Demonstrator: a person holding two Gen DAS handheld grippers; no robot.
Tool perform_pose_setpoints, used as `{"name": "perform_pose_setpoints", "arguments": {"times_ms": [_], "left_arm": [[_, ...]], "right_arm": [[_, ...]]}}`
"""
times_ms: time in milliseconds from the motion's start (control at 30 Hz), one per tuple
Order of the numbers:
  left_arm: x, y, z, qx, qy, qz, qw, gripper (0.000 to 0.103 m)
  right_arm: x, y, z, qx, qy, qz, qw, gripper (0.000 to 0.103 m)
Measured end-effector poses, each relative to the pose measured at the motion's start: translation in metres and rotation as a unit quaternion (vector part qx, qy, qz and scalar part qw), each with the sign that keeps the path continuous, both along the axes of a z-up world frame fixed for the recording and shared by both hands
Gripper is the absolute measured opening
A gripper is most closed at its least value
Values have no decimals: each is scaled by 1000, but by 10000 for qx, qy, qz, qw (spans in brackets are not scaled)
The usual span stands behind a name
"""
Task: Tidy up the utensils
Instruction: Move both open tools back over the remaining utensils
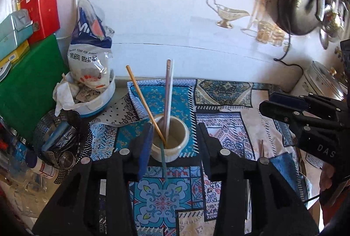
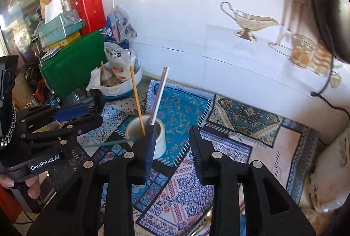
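Observation:
A white cup stands on the patterned cloth. In it stand a wooden chopstick and a pale silver utensil handle. A thin teal stick leans out over its rim. My left gripper hovers open just in front of the cup, and the teal stick shows between its fingers without being pinched. My right gripper is open to the right of the cup, with nothing between its fingers.
A white bowl with a plastic bag and tissue sits at the back left, beside a perforated steel holder. A green box and a red tin are stacked behind. A dark kettle and its cord hang at the right wall.

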State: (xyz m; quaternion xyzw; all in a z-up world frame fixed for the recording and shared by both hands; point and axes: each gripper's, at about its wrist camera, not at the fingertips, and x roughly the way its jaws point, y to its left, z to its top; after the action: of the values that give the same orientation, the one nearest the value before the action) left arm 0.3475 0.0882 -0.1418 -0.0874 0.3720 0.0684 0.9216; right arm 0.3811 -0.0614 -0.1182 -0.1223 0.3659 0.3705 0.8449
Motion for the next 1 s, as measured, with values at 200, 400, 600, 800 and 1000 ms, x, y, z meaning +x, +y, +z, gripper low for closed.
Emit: {"name": "perform_pose_setpoints", "arguments": {"times_ms": [200, 400, 600, 800, 1000], "left_arm": [[-11, -29, -3, -30, 53, -473, 9989, 43], [-13, -68, -22, -33, 313, -1002, 9945, 44], [-8, -110, -60, -86, 800, -1553, 9846, 44], [9, -142, -111, -69, 1401, -1890, 9719, 44], [28, -160, -158, -225, 1934, -1979, 9607, 44]], "right_arm": [[-20, -35, -4, -97, 13, -437, 9990, 30], [-34, -75, -20, -154, 295, -883, 9955, 31], [-42, -109, -55, -314, 742, -1386, 9871, 31], [-40, -141, -100, -512, 1299, -1874, 9723, 31], [-37, -167, -134, -629, 1728, -2188, 9583, 31]]}}
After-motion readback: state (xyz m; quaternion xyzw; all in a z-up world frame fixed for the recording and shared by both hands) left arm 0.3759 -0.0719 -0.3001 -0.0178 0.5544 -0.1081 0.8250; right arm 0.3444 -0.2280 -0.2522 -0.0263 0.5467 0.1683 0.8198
